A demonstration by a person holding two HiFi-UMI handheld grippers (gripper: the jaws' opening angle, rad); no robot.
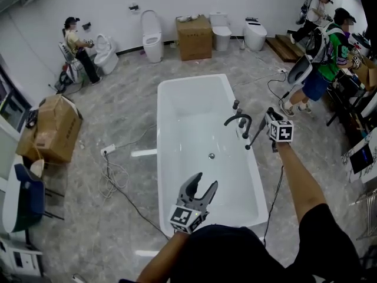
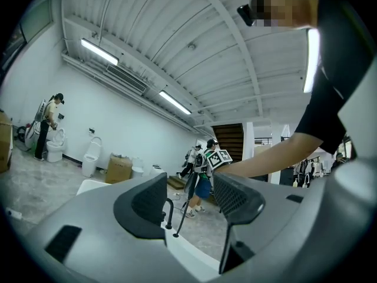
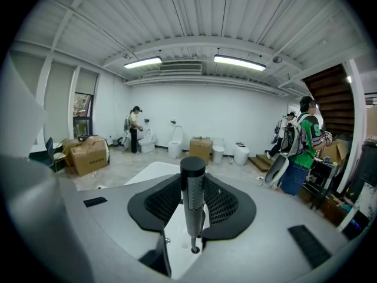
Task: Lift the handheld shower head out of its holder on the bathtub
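A white bathtub (image 1: 177,93) fills the middle of the head view, with a dark faucet (image 1: 238,120) on its right rim. My right gripper (image 1: 268,115) is shut on the dark handheld shower head (image 1: 256,134), which slants down toward the rim beside the faucet. Between the right gripper's (image 3: 193,184) pads the shower head (image 3: 192,170) stands upright, dark top uppermost. My left gripper (image 1: 205,181) hangs open and empty over the tub's near end. Through the left gripper's (image 2: 189,187) jaws I see the faucet (image 2: 169,212) and the slanted shower head (image 2: 186,205) far off.
Cardboard boxes (image 1: 56,128) and a chair (image 1: 26,196) stand on the left, with a cable (image 1: 118,181) on the floor beside the tub. Toilets (image 1: 152,37) and a box (image 1: 194,37) line the far wall. People (image 1: 327,58) stand at right and far left.
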